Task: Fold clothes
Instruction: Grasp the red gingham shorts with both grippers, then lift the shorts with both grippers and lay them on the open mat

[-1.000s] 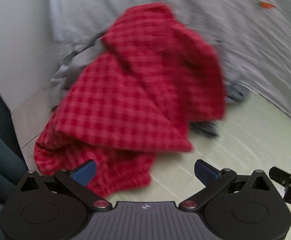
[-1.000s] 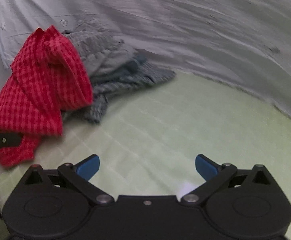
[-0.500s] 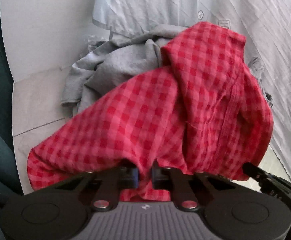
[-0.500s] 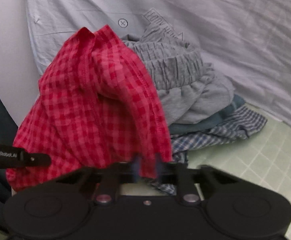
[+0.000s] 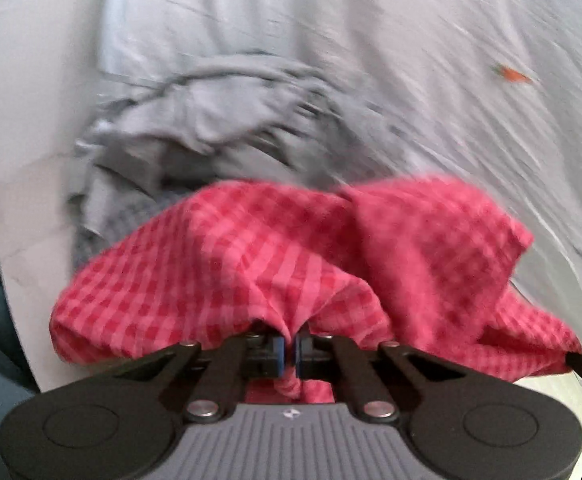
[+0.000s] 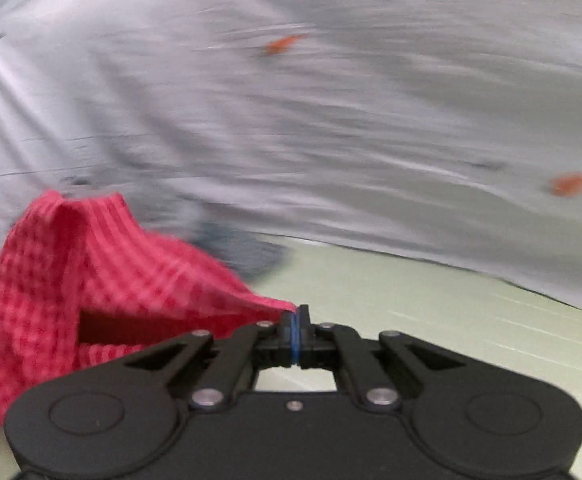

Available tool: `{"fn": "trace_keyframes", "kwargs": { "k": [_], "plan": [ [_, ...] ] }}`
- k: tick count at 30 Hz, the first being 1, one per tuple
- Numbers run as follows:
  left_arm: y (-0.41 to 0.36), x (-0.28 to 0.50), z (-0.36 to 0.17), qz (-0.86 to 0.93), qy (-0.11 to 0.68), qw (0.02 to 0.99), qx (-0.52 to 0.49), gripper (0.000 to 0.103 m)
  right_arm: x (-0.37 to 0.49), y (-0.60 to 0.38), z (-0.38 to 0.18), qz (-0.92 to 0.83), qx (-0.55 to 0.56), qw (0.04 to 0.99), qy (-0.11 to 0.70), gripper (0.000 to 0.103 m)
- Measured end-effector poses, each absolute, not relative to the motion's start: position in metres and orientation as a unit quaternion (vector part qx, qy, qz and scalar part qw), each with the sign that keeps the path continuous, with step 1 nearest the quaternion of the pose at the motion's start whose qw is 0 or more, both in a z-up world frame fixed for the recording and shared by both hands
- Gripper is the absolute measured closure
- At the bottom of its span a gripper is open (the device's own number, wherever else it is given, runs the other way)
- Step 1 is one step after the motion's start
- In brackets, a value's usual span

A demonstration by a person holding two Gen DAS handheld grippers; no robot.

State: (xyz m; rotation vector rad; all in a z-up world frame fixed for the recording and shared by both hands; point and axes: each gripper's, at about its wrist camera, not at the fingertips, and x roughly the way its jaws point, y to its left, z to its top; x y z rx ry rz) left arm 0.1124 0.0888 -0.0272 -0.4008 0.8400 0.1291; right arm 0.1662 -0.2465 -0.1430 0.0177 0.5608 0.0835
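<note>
Motion smears both views. The grey clothes pile is a blur, its lower part hidden behind the red checked garment. That garment runs off the right wrist view's left edge. Orange marks on the pale sheet are too streaked to identify.

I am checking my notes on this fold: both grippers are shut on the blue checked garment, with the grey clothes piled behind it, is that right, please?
Not quite: the garment is red checked, not blue. The left wrist view shows the left gripper shut on the red checked garment, with the grey clothes piled behind it. The right wrist view shows the right gripper shut on a corner of the same fabric.
</note>
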Motion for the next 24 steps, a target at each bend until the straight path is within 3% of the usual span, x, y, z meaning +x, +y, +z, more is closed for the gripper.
{"fn": "trace_keyframes", "kwargs": {
  "k": [12, 17, 24],
  "plan": [
    [-0.124, 0.047, -0.037, -0.089, 0.439, 0.878, -0.166, 0.099, -0.047, -0.528, -0.135, -0.238, 0.061, 0.924, 0.292, 0.103],
    [-0.218, 0.060, -0.024, -0.159, 0.416, 0.884, -0.146, 0.099, -0.093, -0.616, -0.117, -0.297, 0.055, 0.918, 0.256, 0.103],
    [-0.292, 0.090, 0.047, -0.219, 0.325, 0.907, -0.156, 0.100, -0.114, -0.681, -0.055, -0.336, 0.041, 0.929, 0.151, 0.103]
  ]
}}
